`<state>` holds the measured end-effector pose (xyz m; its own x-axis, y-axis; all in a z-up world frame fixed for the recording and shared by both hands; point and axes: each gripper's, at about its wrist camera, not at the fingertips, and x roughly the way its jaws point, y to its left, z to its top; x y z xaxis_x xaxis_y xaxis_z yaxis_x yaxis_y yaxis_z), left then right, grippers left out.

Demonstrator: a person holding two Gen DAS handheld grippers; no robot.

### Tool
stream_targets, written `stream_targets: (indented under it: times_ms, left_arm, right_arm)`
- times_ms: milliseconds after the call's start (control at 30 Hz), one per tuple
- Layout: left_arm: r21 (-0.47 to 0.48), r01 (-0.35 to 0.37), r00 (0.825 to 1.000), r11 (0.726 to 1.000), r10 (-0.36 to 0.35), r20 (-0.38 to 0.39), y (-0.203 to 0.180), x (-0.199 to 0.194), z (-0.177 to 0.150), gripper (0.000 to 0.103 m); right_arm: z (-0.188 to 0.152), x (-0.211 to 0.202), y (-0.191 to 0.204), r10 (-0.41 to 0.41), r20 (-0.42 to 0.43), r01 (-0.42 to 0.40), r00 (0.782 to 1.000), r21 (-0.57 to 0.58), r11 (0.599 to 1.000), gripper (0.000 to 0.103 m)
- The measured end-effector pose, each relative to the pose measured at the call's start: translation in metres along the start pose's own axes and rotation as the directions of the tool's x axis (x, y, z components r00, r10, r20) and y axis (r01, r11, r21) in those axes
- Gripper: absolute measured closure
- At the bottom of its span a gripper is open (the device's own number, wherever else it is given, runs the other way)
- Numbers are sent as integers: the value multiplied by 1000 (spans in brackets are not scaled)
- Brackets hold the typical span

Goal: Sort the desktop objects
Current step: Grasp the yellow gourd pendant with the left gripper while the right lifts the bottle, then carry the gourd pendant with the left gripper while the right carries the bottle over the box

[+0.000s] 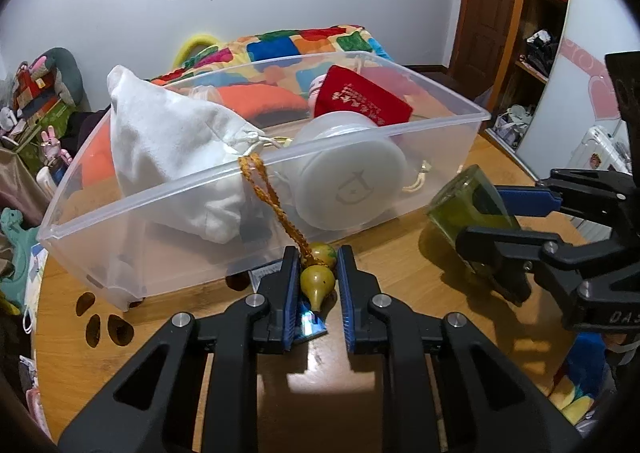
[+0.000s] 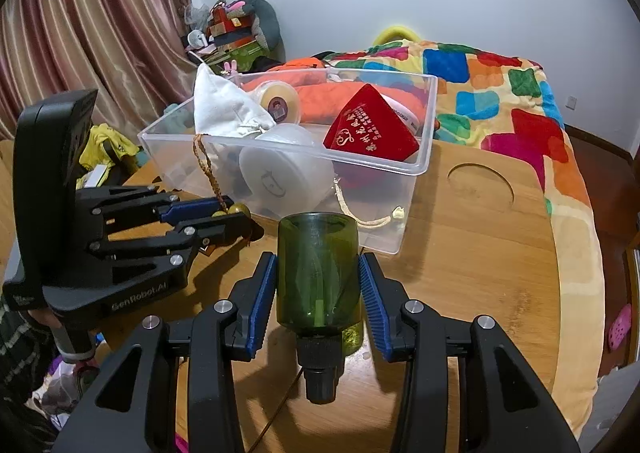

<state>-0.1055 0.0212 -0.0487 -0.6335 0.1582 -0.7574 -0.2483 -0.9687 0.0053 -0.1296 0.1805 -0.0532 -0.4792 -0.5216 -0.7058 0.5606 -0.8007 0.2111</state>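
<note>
My left gripper [image 1: 318, 267] is shut on a small yellow-green gourd charm [image 1: 318, 281] just in front of the clear plastic bin [image 1: 168, 197]. The charm's orange braided cord [image 1: 272, 197] hangs over the bin's front rim. My right gripper [image 2: 318, 273] is shut on a green glass bottle [image 2: 318, 269] with a black cap, held over the wooden table; it also shows in the left wrist view [image 1: 468, 209]. The bin [image 2: 420, 169] holds a white cloth pouch [image 1: 172, 141], a white round container [image 1: 352, 181] and a red pouch [image 1: 360, 101].
The wooden table [image 2: 480, 253] has a round recess [image 2: 480, 189] to the right of the bin. A bed with a colourful patchwork blanket [image 2: 500, 101] lies behind the table. Clutter is piled at the left, by a curtain [image 2: 100, 33].
</note>
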Motion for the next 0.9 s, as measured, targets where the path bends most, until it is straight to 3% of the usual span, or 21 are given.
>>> stream_targets:
  times_ms: [333, 900]
  left_arm:
    - [-14, 26, 998, 1000, -26, 52, 4, -22, 0, 85]
    - [0, -27, 987, 1000, 27, 157, 10, -67, 17, 85]
  right_arm:
    - [7, -17, 4, -14, 42, 13, 999, 7, 1000, 65]
    - [25, -39, 20, -37, 105, 41, 994, -34, 999, 65]
